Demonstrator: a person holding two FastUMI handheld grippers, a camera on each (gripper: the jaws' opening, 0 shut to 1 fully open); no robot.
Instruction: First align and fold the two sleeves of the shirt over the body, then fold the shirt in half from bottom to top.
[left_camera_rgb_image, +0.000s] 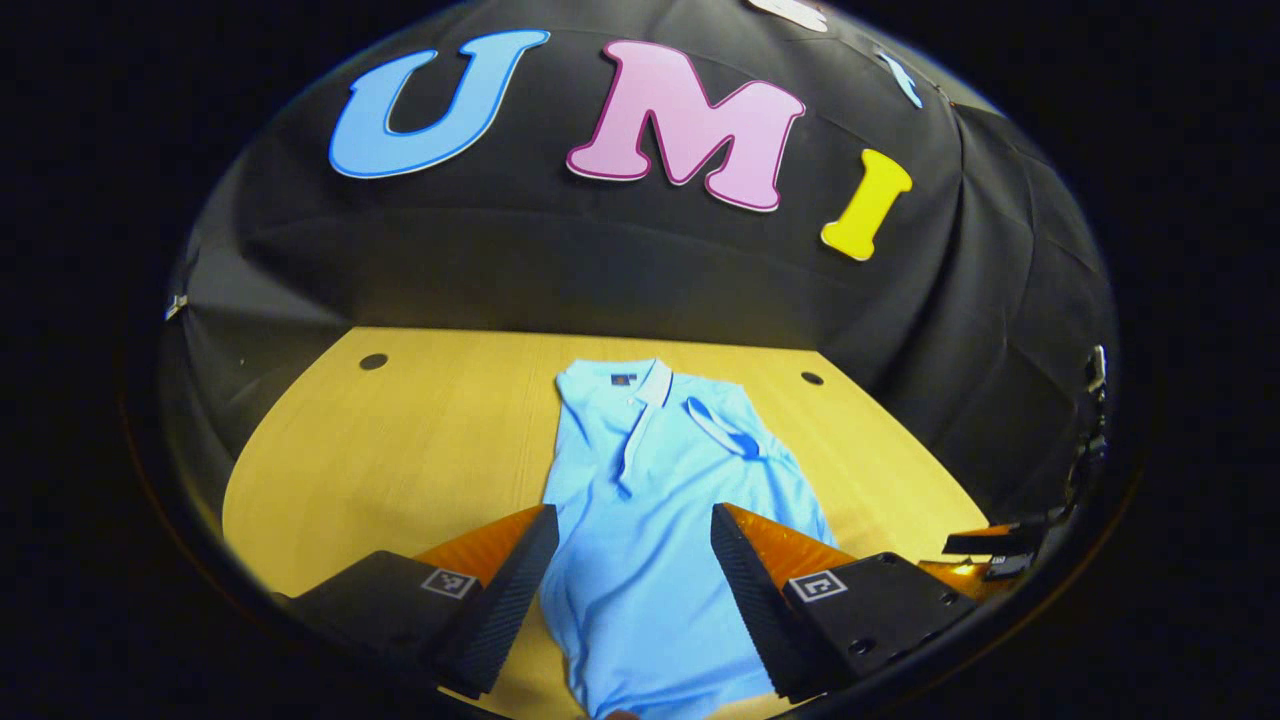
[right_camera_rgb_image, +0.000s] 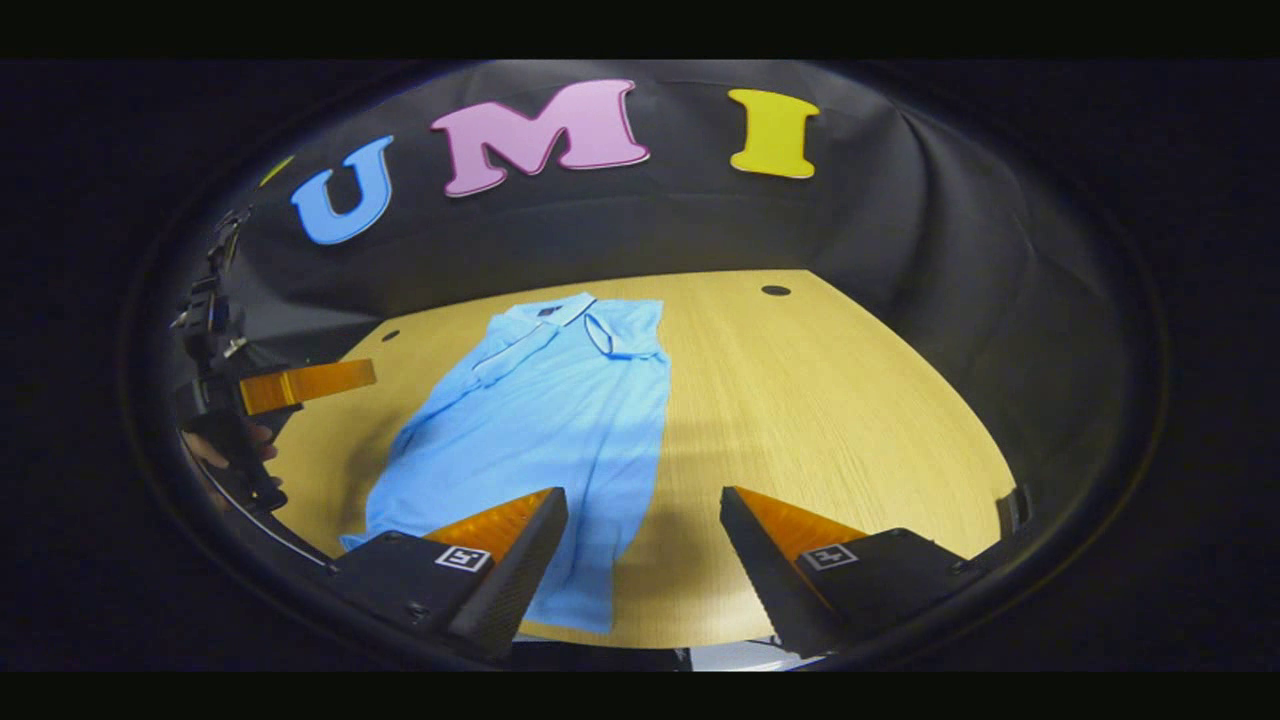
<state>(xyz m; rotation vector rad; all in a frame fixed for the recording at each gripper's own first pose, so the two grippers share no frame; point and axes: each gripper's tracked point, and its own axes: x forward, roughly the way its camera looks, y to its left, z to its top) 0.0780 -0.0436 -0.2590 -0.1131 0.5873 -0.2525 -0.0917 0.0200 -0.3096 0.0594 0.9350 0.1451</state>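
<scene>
A light blue polo shirt (left_camera_rgb_image: 650, 500) lies flat on the wooden table (left_camera_rgb_image: 420, 440), collar at the far end, both sleeves folded in over the body. My left gripper (left_camera_rgb_image: 635, 545) hovers open above the shirt's lower half, nothing between its fingers. In the right gripper view the shirt (right_camera_rgb_image: 540, 420) lies to the left. My right gripper (right_camera_rgb_image: 645, 530) is open over the shirt's near right edge and hem, holding nothing. The left gripper (right_camera_rgb_image: 300, 385) and the hand holding it show at the far left there. A bit of the right gripper (left_camera_rgb_image: 1000, 550) shows at the right edge of the left gripper view.
The table (right_camera_rgb_image: 820, 420) has bare wood to the right of the shirt and to its left. Small dark holes (left_camera_rgb_image: 373, 361) (left_camera_rgb_image: 812, 378) sit near the table's far corners. Black cloth walls close in the booth behind and at the sides.
</scene>
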